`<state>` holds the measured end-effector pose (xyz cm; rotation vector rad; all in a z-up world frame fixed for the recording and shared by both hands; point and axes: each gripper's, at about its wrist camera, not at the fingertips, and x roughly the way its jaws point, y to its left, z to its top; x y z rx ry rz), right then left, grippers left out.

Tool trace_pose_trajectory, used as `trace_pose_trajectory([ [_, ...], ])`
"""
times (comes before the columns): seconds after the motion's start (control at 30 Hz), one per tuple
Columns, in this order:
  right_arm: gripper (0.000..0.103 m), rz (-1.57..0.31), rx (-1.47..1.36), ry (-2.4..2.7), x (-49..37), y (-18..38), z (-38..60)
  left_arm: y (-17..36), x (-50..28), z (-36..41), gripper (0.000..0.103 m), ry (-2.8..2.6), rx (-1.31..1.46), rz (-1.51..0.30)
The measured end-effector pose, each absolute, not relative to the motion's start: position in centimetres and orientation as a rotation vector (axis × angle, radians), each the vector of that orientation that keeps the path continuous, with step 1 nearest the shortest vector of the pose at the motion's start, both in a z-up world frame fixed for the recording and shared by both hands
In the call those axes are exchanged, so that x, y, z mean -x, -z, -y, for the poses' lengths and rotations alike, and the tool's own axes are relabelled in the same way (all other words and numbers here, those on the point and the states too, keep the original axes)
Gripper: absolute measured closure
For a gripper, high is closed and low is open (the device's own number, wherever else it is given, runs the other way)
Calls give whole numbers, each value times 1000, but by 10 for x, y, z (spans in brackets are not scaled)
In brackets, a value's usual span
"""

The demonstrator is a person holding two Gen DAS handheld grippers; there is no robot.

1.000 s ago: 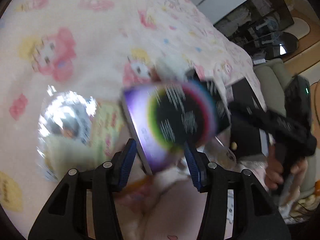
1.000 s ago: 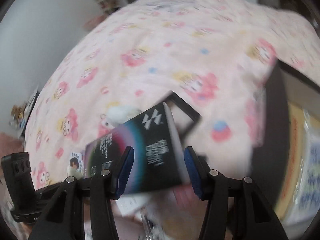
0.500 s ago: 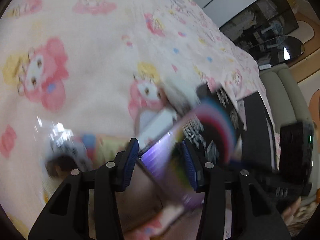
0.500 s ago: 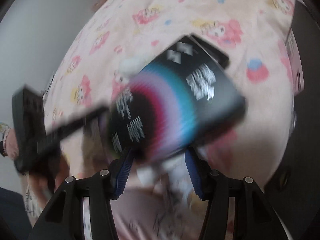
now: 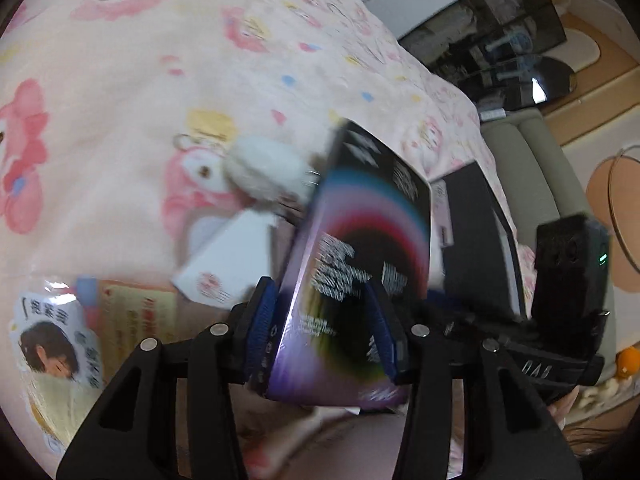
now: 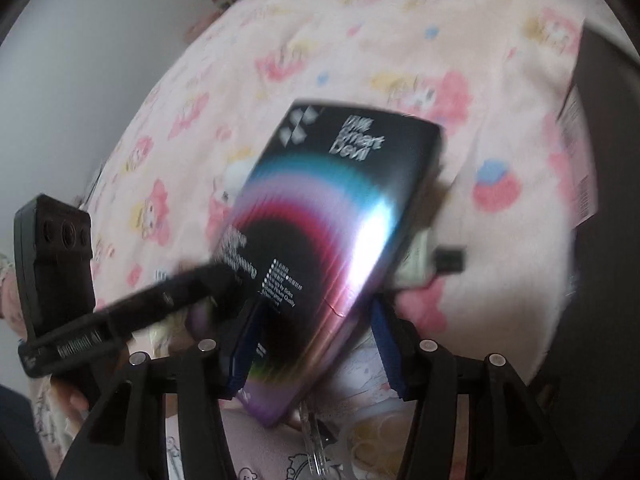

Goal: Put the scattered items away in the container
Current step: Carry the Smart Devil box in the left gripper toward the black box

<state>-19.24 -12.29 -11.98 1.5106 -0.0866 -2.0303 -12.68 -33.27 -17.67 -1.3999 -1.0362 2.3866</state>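
Both my left gripper [image 5: 326, 328] and right gripper [image 6: 316, 344] clench the glossy box [image 6: 328, 224]; pulling unevenly could twist it loose.

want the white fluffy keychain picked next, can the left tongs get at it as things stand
Probably not yet. The left tongs look shut on the rainbow box, so they are occupied. The white fluffy keychain lies uncovered on the pink blanket just beyond, reachable once the box is released.
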Motion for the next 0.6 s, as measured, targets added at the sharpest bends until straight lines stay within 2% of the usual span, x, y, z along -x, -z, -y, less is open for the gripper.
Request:
trace_pose_trajectory([
  [0.07, 56, 93, -1433, 2070, 188, 96, 114, 158, 120, 328, 54, -2367, 1342, 1045],
  [0.2, 56, 148, -1349, 2080, 182, 59, 97, 117, 105, 311, 56, -2392, 1256, 1004],
  [0.6, 55, 200, -1320, 2140, 152, 20, -2, 65, 106, 198, 56, -2383, 1274, 781],
])
